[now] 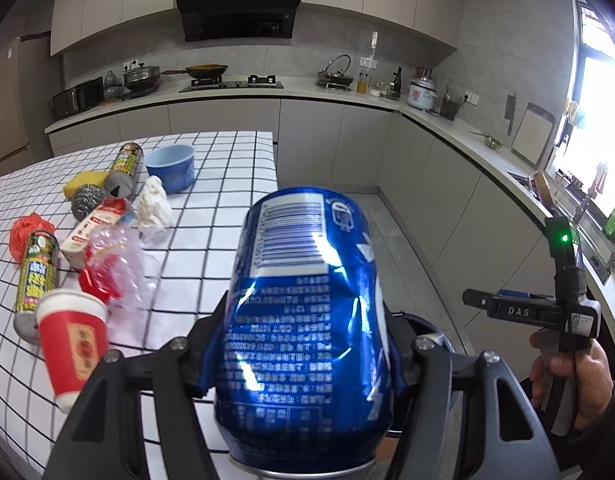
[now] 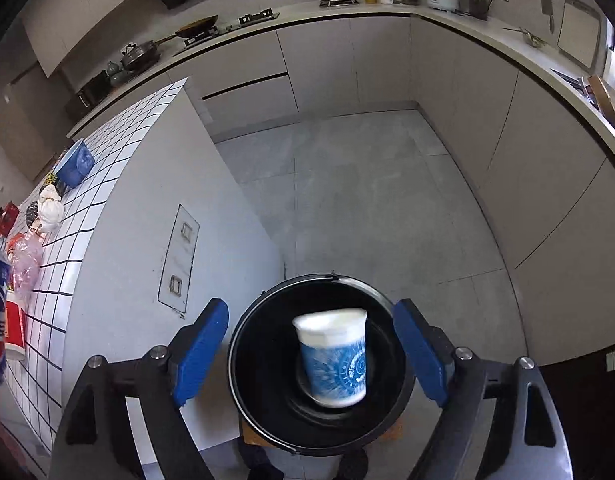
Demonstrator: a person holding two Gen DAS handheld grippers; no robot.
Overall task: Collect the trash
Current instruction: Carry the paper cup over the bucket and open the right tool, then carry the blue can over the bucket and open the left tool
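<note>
A glossy, dented metal finish is shown by the blue can [image 1: 307, 320]; matt black plastic is seen on the left gripper [image 1: 303, 364]; smooth paper is suggested by the red cup [image 1: 73, 348]; crinkled clear plastic [image 1: 119, 256] is seen near the counter's [image 1: 211, 216] right edge; a smooth black bucket [image 2: 263, 344] and matt blue pads [image 2: 199, 346] are seen.
</note>
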